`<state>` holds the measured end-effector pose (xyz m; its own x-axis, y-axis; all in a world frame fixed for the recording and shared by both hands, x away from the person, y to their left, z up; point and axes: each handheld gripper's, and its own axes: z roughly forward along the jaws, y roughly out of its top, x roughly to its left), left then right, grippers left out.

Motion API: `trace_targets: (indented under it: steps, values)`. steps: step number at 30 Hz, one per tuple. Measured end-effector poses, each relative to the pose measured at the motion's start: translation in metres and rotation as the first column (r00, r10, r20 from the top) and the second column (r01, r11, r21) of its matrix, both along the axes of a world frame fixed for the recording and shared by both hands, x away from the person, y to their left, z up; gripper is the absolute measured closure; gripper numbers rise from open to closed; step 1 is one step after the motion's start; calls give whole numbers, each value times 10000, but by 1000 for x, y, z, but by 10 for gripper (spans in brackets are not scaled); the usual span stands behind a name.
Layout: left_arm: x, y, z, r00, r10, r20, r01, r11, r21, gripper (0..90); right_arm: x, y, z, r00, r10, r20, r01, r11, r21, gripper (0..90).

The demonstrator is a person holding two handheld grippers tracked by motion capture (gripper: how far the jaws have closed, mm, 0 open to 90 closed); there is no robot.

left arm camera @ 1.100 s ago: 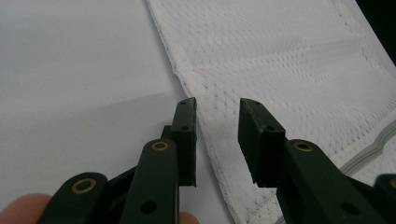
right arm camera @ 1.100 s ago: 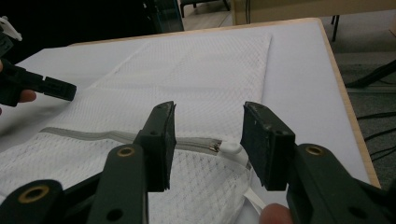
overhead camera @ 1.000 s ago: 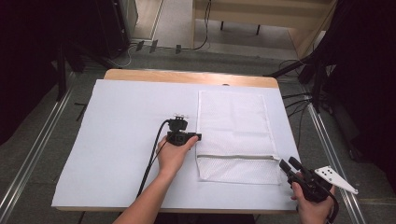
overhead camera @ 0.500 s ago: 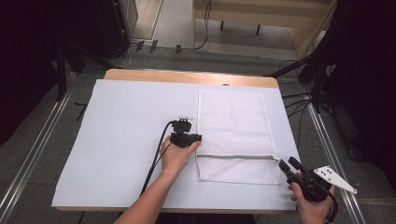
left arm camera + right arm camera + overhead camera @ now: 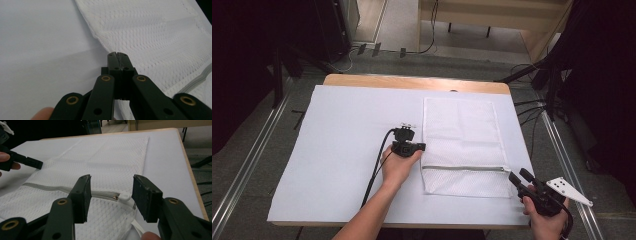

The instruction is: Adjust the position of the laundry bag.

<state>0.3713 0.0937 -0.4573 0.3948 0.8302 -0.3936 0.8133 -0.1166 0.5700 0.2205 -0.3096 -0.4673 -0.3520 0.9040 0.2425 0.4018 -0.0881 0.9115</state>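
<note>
Since the earlier frames, our left gripper (image 5: 416,146) has crept a little toward the near left edge of the mesh laundry bag (image 5: 460,130), and its jaws have just been closing. Now they are clenched together at the bag's border, just above the zipper (image 5: 462,168). In the left gripper view the tips (image 5: 117,55) meet right at the fabric edge, but we cannot tell whether they pinch any mesh. We judge that this hand means to hold the bag steady.

The bag lies flat on the right half of the white table sheet (image 5: 342,130). Its long axis runs from us toward the far table edge, and the zipper crosses it near our end, with the white zipper pull (image 5: 124,195) at the right-hand end of the track.

On the right, our right gripper (image 5: 522,177) waits just off the bag's near right corner. Its jaws have just been opening and stand released on both sides of the pull without touching it. So the step in hand seems to be the approach before unzipping. Next, we think the right jaws must move forward, close on the small pull, and draw it along the track toward the left.
</note>
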Motion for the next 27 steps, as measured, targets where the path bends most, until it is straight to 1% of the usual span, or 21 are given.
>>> trace_targets:
  steps: [1,5,7,10,11,12,14,15,18,21,23,24,25,27]
  values:
    - [-1,2,0,10000,38,44,-38,10000,1,900,0,1,0,10000,18,8,-18,10000,-15,503]
    - [-4,10,-1,10000,78,-22,-78,9999,-71,900,1,4,-1,9998,197,25,-196,9996,-187,470]
    - [-5,13,-1,10000,57,-58,-58,9999,-113,900,1,5,-1,9998,174,10,-174,9995,-255,463]
    - [-9,25,-1,9998,181,-6,-181,9996,-211,900,1,5,0,9999,153,32,-152,9994,-313,410]
    - [-9,25,-1,9998,181,-6,-181,9996,-211,900,1,5,0,9999,153,32,-152,9994,-313,410]
    - [-12,32,0,9996,296,32,-296,9993,-223,900,2,5,0,9999,152,19,-151,9993,-349,379]
    - [-15,40,0,9993,361,74,-360,9991,-204,900,2,5,0,9997,221,-55,-223,9988,-430,349]
    - [-16,44,1,9992,392,83,-390,9990,-235,900,2,6,0,9995,281,-175,-288,9987,-422,321]
    - [-20,57,2,9988,479,60,-477,9984,-291,900,3,9,2,9974,553,-455,-573,9974,-445,211]
    - [-24,67,2,9982,590,91,-587,9979,-280,900,2,14,4,9965,731,-412,-757,9950,-657,156]
    - [-26,75,2,9977,668,105,-664,9974,-291,900,2,17,4,9959,823,-383,-849,9937,-727,146]
    - [-26,75,2,9977,668,105,-664,9974,-291,900,1,19,5,9959,802,-411,-832,9936,-769,145]
    - [-29,82,2,9970,766,99,-762,9966,-321,900,1,21,4,9957,825,-429,-861,9924,-885,143]
    - [-32,88,2,9963,849,122,-844,9959,-330,900,2,22,4,9946,904,-502,-949,9909,-957,144]
